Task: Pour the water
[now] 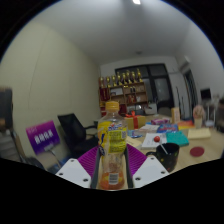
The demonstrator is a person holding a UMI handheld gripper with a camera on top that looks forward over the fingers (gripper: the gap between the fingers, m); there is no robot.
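Observation:
A clear plastic bottle [112, 140] with a yellow cap and a yellow and orange label stands upright between my fingers, lifted off the table. My gripper [112, 168] is shut on the bottle, both purple pads [90, 160] pressing its sides. A black cup [168, 156] stands on the wooden table [200, 152], just to the right of and beyond the fingers. The bottle's base is hidden behind the gripper body.
The table holds papers, a teal object [177, 138], small bottles and boxes. A black office chair [75, 130] and a purple sign [43, 135] stand at the left. A shelf with bottles [125, 85] lines the far wall.

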